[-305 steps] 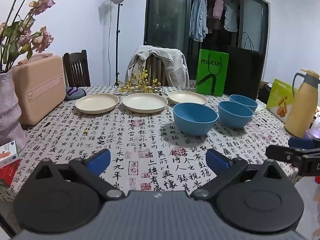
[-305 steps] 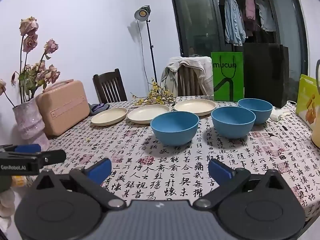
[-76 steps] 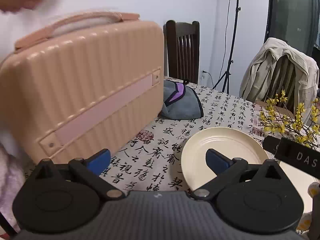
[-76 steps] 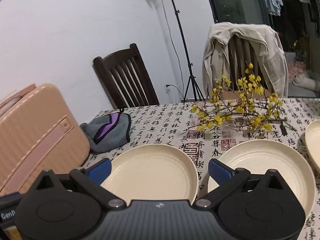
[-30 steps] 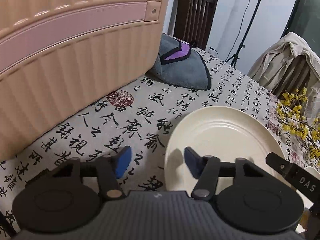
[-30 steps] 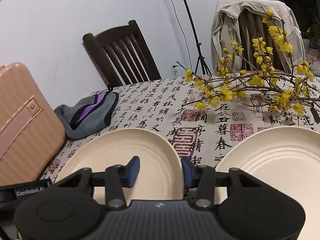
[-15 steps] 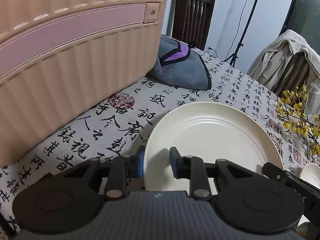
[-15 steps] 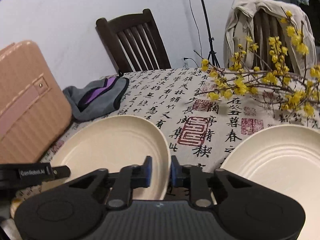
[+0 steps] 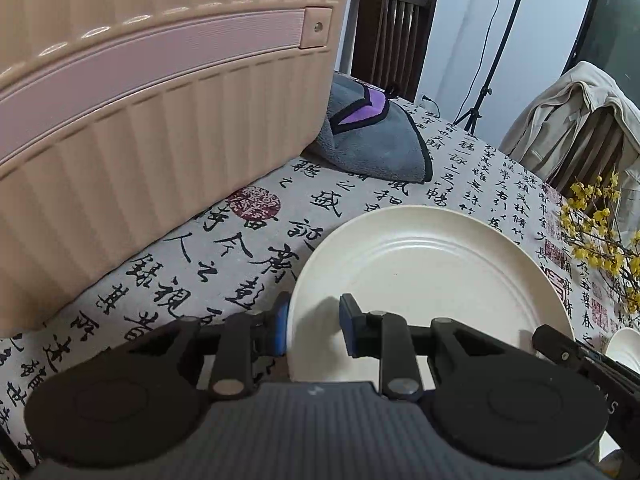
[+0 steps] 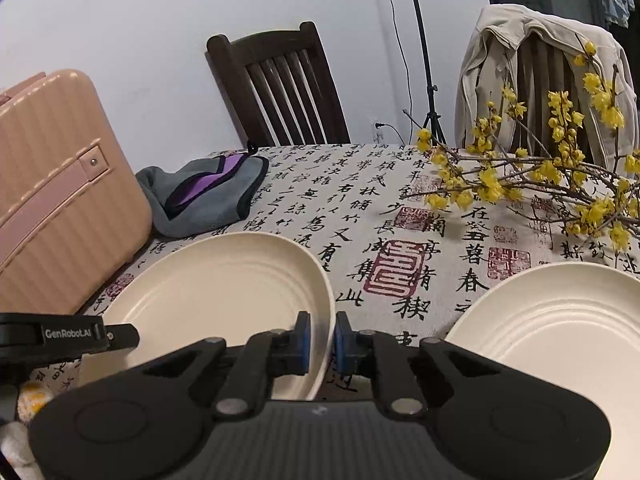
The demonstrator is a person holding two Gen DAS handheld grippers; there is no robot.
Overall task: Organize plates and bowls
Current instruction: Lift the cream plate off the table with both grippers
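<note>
Left gripper (image 9: pixel 312 330) clamped on near left rim of cream plate (image 9: pixel 432 280); right gripper (image 10: pixel 319 342) pinched tight on the same plate's right rim. Plate sits on calligraphy tablecloth (image 10: pixel 360 200), right edge tilted up slightly. Second cream plate (image 10: pixel 560 332) just beside it to the right. Pink case (image 9: pixel 140 120) to the left, grey cloth (image 9: pixel 376 140) behind, yellow blossom branch (image 10: pixel 540 176) far right.

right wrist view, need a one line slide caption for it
Right gripper shut on the rim of a cream plate, a second plate alongside on the calligraphy tablecloth.
</note>
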